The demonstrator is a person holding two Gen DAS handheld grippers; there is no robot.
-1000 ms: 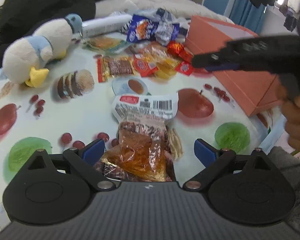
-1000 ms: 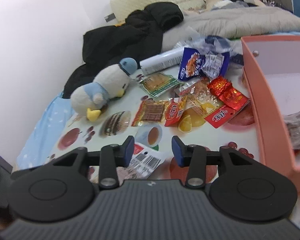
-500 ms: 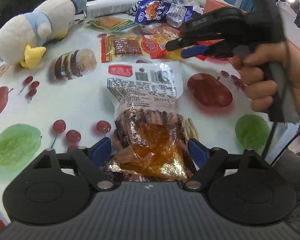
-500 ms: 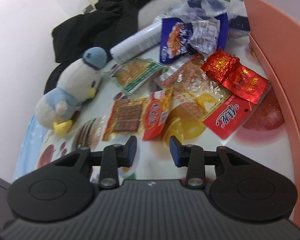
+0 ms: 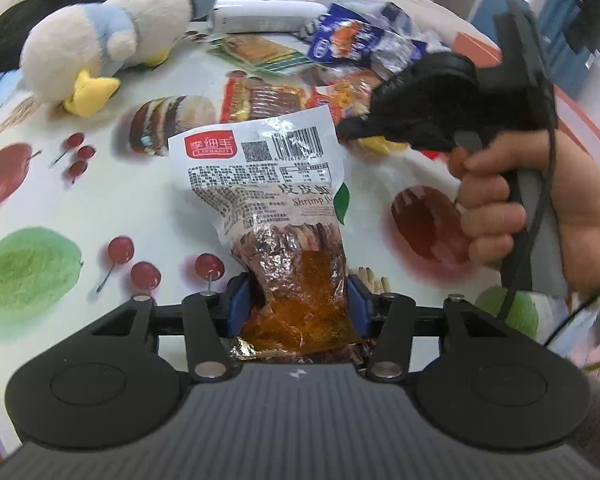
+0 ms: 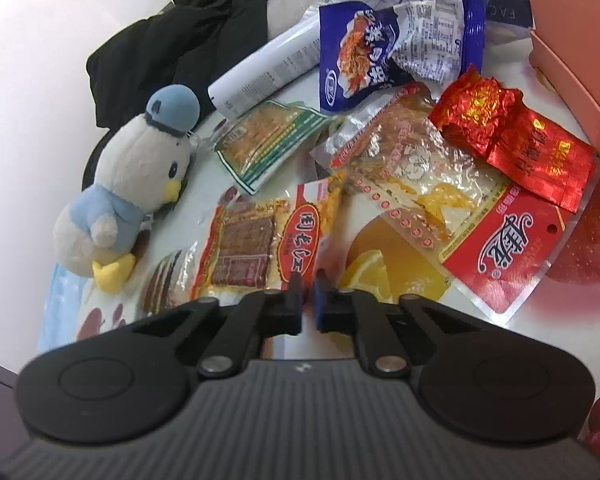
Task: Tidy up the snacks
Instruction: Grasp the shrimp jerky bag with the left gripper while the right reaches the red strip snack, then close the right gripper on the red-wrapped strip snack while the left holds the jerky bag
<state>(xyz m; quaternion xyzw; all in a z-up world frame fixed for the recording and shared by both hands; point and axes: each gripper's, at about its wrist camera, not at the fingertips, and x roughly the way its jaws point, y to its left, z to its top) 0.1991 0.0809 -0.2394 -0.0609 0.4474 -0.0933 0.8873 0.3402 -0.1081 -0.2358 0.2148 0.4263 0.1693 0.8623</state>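
Left wrist view: left gripper clamps crinkly foil-and-white shrimp snack packet off the fruit-print tablecloth, likely for boxing; right gripper nearly closed, empty, over snack pile.

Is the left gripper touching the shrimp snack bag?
Touching. In the left wrist view, the left gripper has both blue pads pressed against the sides of the shrimp snack bag, pinching its orange bottom end.
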